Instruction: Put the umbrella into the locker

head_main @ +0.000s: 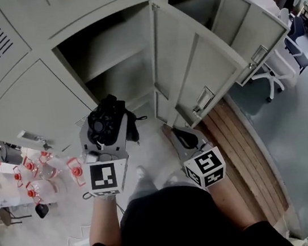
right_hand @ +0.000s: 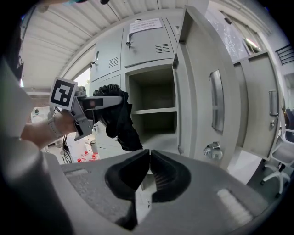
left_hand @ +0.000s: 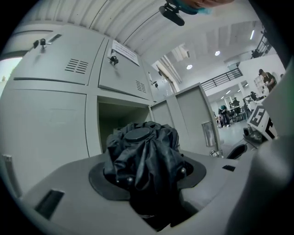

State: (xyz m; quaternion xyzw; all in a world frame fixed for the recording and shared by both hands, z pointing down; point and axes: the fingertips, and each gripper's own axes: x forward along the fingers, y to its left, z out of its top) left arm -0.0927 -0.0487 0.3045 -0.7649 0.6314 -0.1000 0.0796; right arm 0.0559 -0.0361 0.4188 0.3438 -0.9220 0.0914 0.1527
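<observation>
1 bank of grey lockers (head_main: 23, 93) fills the upper part of the head view. 1 locker (head_main: 116, 62) in it stands open, with a shelf (right_hand: 154, 111) running across its inside. Its door (head_main: 191, 68) is swung out to the right, and the handle (right_hand: 216, 101) shows on the door's face.

The folded black umbrella (head_main: 108, 123) is outside the locker, in the air just before the left edge of the opening, its rumpled cloth bunched at the front. The left gripper (left_hand: 147, 172) is clamped on it, and both pads (left_hand: 103, 183) press against the cloth. The right gripper (right_hand: 149, 155) sits lower and to the right, near the door's bottom edge. Its jaws are closed tip to tip with nothing between them.
</observation>
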